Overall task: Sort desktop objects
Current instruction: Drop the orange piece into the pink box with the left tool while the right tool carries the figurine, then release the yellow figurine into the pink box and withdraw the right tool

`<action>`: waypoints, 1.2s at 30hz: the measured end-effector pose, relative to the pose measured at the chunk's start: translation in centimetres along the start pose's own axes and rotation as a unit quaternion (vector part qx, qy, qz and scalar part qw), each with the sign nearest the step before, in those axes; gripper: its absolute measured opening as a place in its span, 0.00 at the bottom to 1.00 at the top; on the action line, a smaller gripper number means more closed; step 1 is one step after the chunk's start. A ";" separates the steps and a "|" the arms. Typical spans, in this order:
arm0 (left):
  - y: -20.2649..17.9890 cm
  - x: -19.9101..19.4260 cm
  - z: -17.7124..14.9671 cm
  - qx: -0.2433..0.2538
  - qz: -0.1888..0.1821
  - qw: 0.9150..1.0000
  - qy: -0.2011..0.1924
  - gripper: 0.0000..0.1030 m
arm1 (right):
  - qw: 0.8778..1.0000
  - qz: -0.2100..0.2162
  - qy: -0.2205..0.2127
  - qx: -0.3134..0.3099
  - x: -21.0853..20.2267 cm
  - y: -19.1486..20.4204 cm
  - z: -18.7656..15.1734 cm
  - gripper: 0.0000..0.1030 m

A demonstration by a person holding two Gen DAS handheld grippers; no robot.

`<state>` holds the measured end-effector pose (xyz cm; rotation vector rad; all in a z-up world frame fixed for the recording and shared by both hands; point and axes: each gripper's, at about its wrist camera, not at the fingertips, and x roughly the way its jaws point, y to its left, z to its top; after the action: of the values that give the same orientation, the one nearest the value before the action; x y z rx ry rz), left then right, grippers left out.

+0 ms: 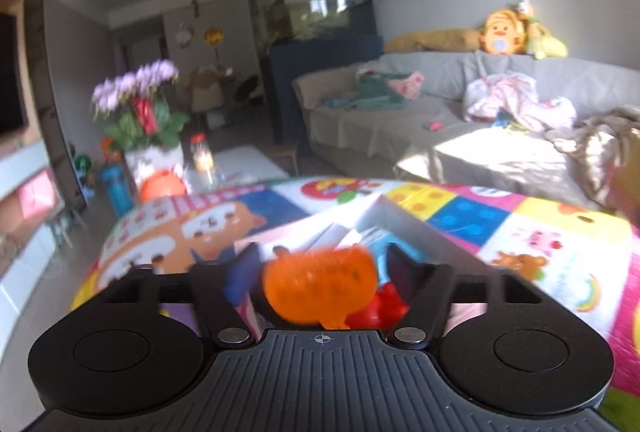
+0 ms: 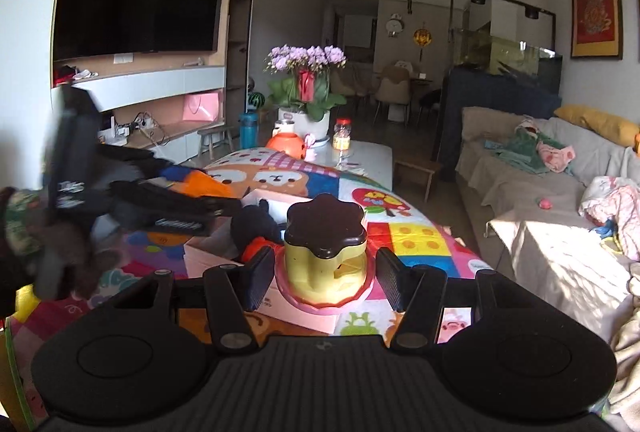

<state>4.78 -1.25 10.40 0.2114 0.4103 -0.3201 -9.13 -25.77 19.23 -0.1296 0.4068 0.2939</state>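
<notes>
In the left wrist view my left gripper [image 1: 320, 272] is shut on an orange translucent toy [image 1: 320, 286], held above a pale open box [image 1: 384, 220] on the colourful play mat; a red toy [image 1: 380, 308] shows just below it. In the right wrist view my right gripper [image 2: 322, 278] is open, its fingers either side of a yellow toy cake with a brown flower-shaped top [image 2: 326, 244] on a pink base. That toy stands at the near edge of the pink box [image 2: 224, 252], which holds a black plush [image 2: 252, 224]. The left gripper [image 2: 160, 203] appears blurred at the left with the orange toy.
The table carries a cartoon-patterned mat [image 2: 400, 232]. Behind it stand a white coffee table [image 2: 368, 155] with a flower pot [image 2: 306, 99], a jar and an orange bowl. A grey sofa [image 2: 540, 199] with clothes lies to the right, a TV wall to the left.
</notes>
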 end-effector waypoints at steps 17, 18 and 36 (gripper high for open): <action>1.9 -5.4 -10.6 -0.084 -0.003 0.995 0.056 0.95 | 0.993 0.070 0.073 0.064 14.6 1.6 6.5 0.54; 1.8 -5.5 -10.6 -0.086 -0.007 0.995 0.055 0.95 | 0.992 0.068 0.080 0.068 16.0 1.6 6.8 0.54; -0.3 -4.5 -11.4 -0.110 -0.005 0.991 0.081 1.00 | 0.995 0.008 0.092 0.046 12.3 1.0 -1.8 0.96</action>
<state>-3.28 2.69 1.99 0.0201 0.6038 -0.2667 0.66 -21.99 12.55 -0.0634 0.6030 0.2786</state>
